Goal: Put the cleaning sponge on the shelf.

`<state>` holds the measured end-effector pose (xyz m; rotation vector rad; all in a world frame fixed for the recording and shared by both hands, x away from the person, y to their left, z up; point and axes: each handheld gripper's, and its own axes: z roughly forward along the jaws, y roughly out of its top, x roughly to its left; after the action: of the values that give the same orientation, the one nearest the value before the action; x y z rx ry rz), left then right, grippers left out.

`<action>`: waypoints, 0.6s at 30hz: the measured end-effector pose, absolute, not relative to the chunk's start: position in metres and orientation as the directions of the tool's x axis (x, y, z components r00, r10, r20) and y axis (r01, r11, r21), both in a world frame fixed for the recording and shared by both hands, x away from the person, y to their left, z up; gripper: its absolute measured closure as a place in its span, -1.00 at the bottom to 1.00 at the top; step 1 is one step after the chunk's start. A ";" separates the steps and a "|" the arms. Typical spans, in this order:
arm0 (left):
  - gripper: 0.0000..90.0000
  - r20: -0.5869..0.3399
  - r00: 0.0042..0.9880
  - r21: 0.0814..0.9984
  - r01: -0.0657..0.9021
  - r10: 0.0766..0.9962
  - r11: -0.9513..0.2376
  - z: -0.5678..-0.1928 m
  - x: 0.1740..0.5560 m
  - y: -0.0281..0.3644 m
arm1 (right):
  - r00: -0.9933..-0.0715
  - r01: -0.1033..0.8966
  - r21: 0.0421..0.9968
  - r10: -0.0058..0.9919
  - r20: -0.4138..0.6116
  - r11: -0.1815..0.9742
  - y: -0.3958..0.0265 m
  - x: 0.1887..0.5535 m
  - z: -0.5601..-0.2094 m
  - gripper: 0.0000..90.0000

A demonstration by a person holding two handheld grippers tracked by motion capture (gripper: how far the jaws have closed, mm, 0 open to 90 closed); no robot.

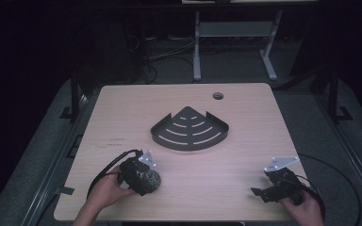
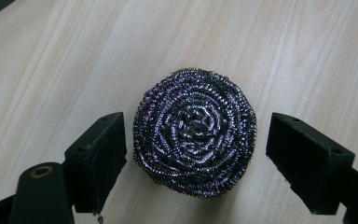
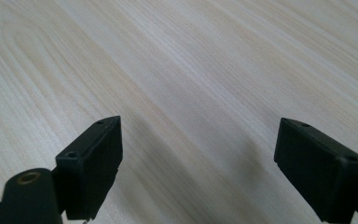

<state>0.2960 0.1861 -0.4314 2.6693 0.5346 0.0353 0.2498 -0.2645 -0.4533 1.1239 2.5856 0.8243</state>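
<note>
Closing on the scourer

My left gripper (image 2: 193, 154) straddles the steel scourer (image 2: 194, 131) at the near left of the table (image 1: 245, 160), jaws apart and not yet pressing it, the left one nearly touching; I should centre, then squeeze evenly across the middle so the springy coil doesn't squirt out. My right gripper (image 3: 198, 154) idles released over bare wood, and the black corner rack (image 1: 190, 129) lies beyond

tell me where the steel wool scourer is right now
The steel wool scourer lies on the table near its front left, between the jaws of the left gripper, which do not yet press it. The black corner shelf sits farther back, mid-table.
</note>
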 end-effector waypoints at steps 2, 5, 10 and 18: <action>-0.55 -0.056 0.926 0.399 0.364 0.374 -0.841 -0.432 0.297 0.186 | -0.689 0.610 0.566 0.724 0.034 0.554 -0.265 0.250 -0.453 -0.67; -0.51 -0.060 0.923 0.395 0.371 0.380 -0.840 -0.433 0.298 0.185 | -0.690 0.609 0.568 0.723 0.036 0.553 -0.266 0.249 -0.453 -0.67; -0.47 -0.064 0.921 0.390 0.379 0.385 -0.839 -0.434 0.300 0.186 | -0.691 0.606 0.570 0.722 0.032 0.555 -0.266 0.249 -0.452 -0.67; -0.41 -0.072 0.923 0.376 0.377 0.379 -0.847 -0.436 0.302 0.186 | -0.691 0.606 0.570 0.723 0.031 0.555 -0.266 0.249 -0.452 -0.67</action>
<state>0.3019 0.1858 -0.4362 2.6931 0.5513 0.0064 0.2492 -0.2659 -0.4524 1.1189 2.5827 0.8270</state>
